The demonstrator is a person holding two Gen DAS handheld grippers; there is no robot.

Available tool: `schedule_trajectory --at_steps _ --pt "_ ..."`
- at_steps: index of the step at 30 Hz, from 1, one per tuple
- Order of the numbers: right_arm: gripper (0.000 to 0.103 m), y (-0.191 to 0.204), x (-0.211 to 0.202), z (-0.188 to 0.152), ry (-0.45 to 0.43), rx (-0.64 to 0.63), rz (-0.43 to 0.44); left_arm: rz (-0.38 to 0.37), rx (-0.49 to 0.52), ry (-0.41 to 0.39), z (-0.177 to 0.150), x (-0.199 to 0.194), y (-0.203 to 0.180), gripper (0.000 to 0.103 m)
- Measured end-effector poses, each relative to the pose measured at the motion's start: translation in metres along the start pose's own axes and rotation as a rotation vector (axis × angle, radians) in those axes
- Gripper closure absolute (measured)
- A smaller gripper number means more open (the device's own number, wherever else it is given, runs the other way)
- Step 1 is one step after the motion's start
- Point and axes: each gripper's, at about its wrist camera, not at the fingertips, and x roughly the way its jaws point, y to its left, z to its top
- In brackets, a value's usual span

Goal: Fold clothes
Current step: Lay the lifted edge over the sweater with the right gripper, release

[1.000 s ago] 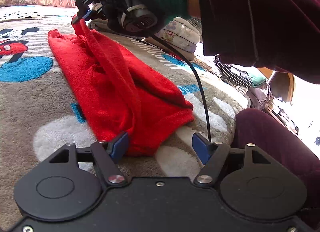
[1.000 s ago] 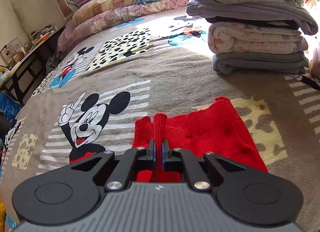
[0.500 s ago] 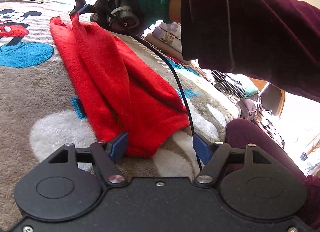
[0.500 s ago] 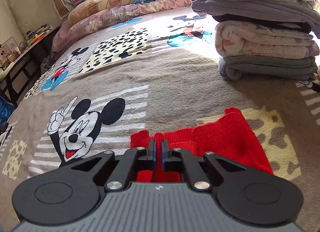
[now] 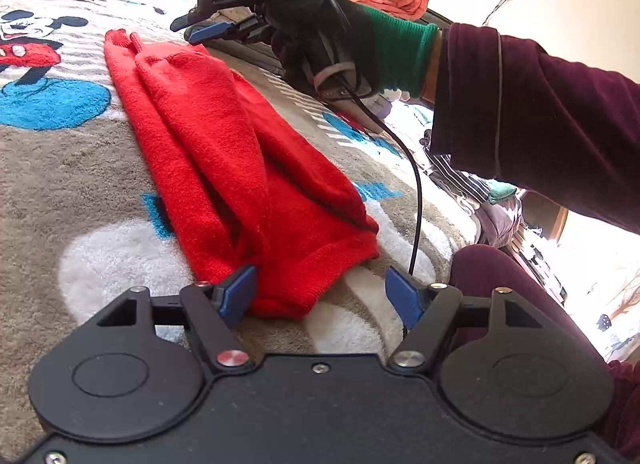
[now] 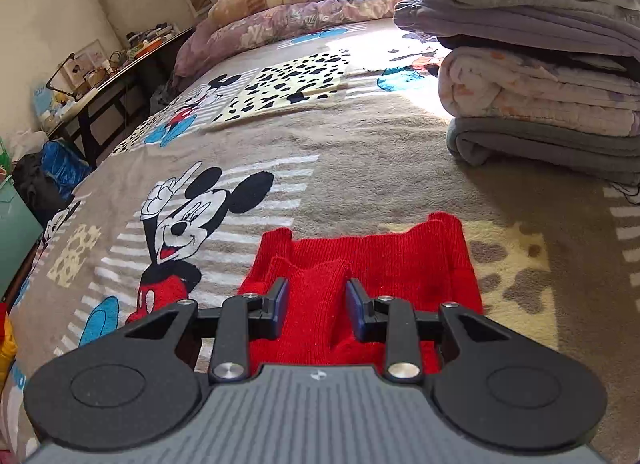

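Red garment: knitted, folded lengthwise into a long narrow strip, lying flat on the bed's blanket; your left wrist view shows one end close to you and the other end far off beside the Mickey Mouse print.
Left gripper: your fingers stand wide apart and hold nothing; the left blue pad sits just at the near hem of the garment, the right pad is over bare blanket.
Right gripper: your fingers are parted a moderate way, with a raised ridge of the red knit between them; nothing is pinched. In the left wrist view this gripper hangs just above the far end of the garment, clear of the cloth.
Right hand: in a black glove with a green cuff, wrapped round the gripper handle; a dark maroon sleeve follows it, and a black cable drops from the handle toward the bed.
Folded stack: grey, lilac and patterned blankets piled on the bed, well apart from the garment, ahead and to the right in your right wrist view.
Pillows: lined along the far edge of the bed.
Side desk: cluttered with small items, left of the bed.
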Motion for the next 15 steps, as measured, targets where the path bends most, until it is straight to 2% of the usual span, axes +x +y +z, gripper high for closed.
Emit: schedule_trajectory --at_steps 5,7,8,9,15 --pt "0.071 -0.002 0.007 -0.008 0.036 0.015 0.027 -0.002 -0.001 -0.001 0.0 0.0 0.0 0.032" --pt "0.08 -0.006 0.009 -0.01 0.039 0.038 0.057 -0.005 -0.003 0.0 0.0 0.0 0.001 0.032" --pt "0.09 -0.008 0.008 -0.011 0.032 0.049 0.076 -0.005 -0.003 0.001 0.0 0.0 0.001 0.032" --pt "0.095 -0.01 0.007 -0.012 0.025 0.061 0.095 -0.006 -0.003 0.001 0.001 0.001 0.001 0.032" --pt "0.096 -0.018 -0.005 -0.015 -0.078 0.113 0.165 -0.036 -0.06 0.0 0.002 -0.002 0.01 0.032"
